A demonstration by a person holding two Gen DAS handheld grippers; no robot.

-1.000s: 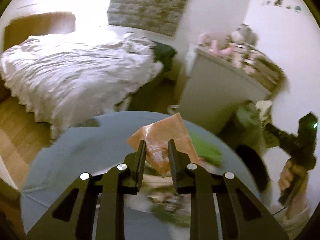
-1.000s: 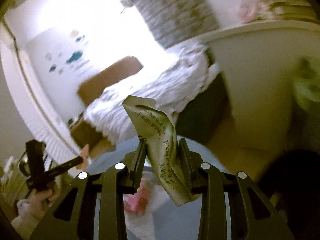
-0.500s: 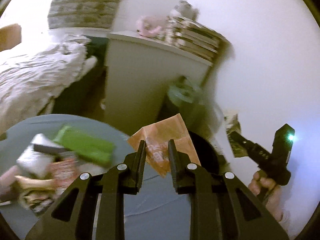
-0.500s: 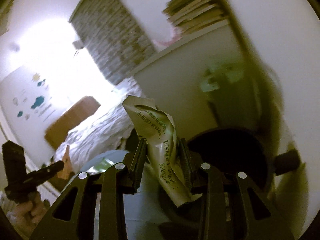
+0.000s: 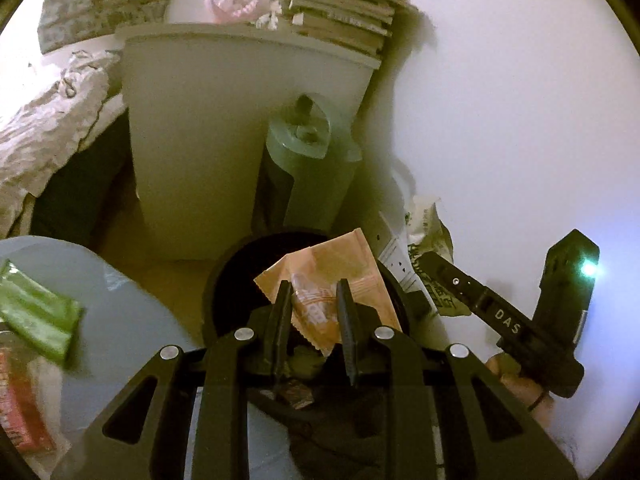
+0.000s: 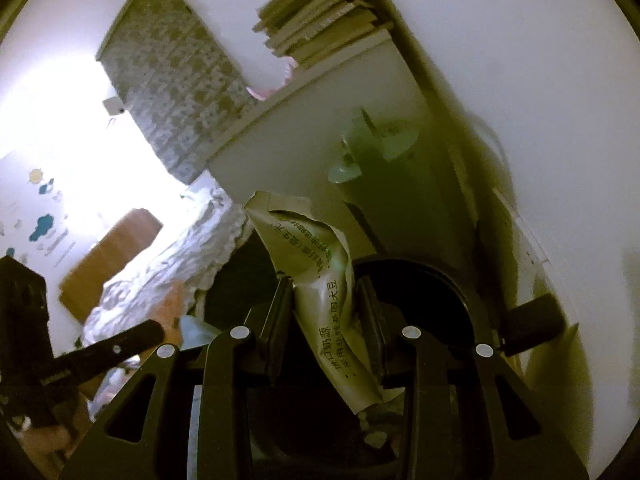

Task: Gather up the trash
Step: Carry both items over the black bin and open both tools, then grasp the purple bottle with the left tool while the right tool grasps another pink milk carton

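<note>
From the left wrist: the left gripper (image 5: 312, 316) is pinching an orange snack wrapper (image 5: 332, 276) right over the black trash bin (image 5: 232, 280), jaws clamped on it, poised, I'd say, for the drop. More litter is waiting on the blue table (image 5: 120, 312) beside the bin.

From the right wrist: the right gripper (image 6: 326, 320) is clamping a crumpled printed packet (image 6: 324, 292), hovering above the same bin's rim (image 6: 452, 276).

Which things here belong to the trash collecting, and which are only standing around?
Job: orange wrapper in left gripper; pale printed packet in right gripper; black bin; green wrapper on table.
Standing around: white cabinet; stacked books; bed.
</note>
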